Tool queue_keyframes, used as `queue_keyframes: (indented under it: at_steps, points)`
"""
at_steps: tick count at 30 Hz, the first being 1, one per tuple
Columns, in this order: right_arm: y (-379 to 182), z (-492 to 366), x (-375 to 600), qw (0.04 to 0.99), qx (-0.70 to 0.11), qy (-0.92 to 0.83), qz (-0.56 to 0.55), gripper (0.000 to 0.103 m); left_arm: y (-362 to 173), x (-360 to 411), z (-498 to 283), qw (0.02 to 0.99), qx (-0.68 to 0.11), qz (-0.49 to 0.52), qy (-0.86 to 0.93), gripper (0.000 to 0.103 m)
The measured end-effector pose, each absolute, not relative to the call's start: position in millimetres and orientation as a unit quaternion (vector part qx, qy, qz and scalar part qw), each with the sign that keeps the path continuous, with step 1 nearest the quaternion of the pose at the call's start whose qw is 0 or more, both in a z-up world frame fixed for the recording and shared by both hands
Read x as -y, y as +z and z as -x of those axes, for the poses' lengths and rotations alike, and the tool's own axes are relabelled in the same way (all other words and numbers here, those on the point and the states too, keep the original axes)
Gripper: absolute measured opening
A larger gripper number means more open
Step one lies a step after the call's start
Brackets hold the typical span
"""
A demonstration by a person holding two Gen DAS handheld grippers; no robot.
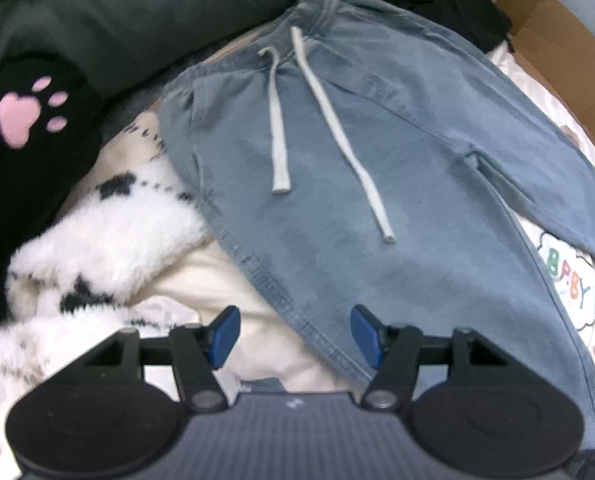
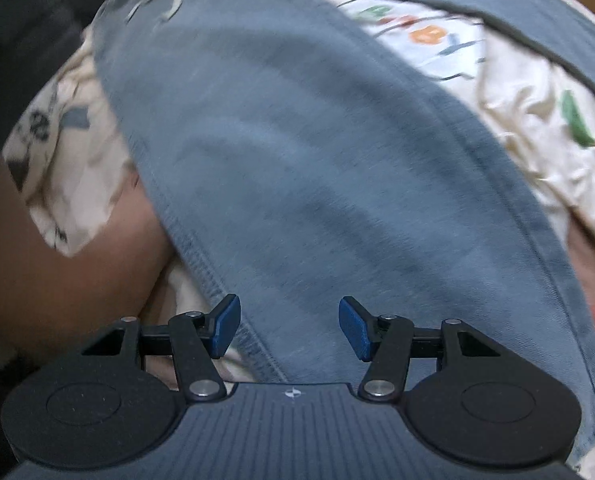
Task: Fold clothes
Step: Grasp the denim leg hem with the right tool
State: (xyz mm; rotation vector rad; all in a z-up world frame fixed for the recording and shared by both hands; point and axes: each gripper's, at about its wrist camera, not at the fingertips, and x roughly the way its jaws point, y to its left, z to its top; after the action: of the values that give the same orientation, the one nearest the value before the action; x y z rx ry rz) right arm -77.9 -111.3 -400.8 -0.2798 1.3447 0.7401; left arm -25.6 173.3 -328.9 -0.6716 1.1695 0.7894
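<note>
Blue drawstring trousers lie spread over cream printed bedding, my left gripper gaping empty above their hem — my right gripper likewise unclenched over a leg, where blur suggests I might pinch bedding too.

2 wrist views, steeply downward, close over shared blue trousers

right hand-held gripper gaping over blue sweatpants, printed sheet
</note>
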Motion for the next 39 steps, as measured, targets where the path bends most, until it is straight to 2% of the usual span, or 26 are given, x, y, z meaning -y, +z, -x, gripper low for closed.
queue_keyframes:
  at_steps: [13,18,20,23,27,30,33,36,39]
  points:
    - [-428,104,72,0.691,-0.583,0.358,0.232,0.062,-334,-168,28,0.700,-0.535,0.315,0.355,0.066]
    - [-435,122,61,0.689,-0.570,0.361,0.265,0.066,-335,-166,30,0.696,-0.529,0.335,0.351,0.066]
    - [-435,123,60,0.693,-0.568,0.355,0.265,0.065,-335,-164,32,0.696,-0.526,0.342,0.350,0.066]
    - [-430,116,67,0.703,-0.577,0.335,0.246,0.057,-336,-161,35,0.697,-0.526,0.343,0.347,0.068]
    - [-417,104,92,0.718,-0.597,0.315,0.168,0.051,-340,-159,41,0.693,-0.527,0.346,0.350,0.068]
    - [-409,101,108,0.729,-0.597,0.302,0.140,0.052,-342,-159,45,0.689,-0.527,0.351,0.353,0.068]
    - [-412,103,103,0.729,-0.595,0.305,0.145,0.051,-342,-158,47,0.689,-0.531,0.348,0.351,0.068]
    - [-421,104,93,0.722,-0.597,0.312,0.159,0.043,-334,-158,49,0.690,-0.534,0.340,0.351,0.068]
    - [-433,109,80,0.708,-0.599,0.323,0.188,0.044,-324,-159,52,0.693,-0.528,0.341,0.353,0.068]
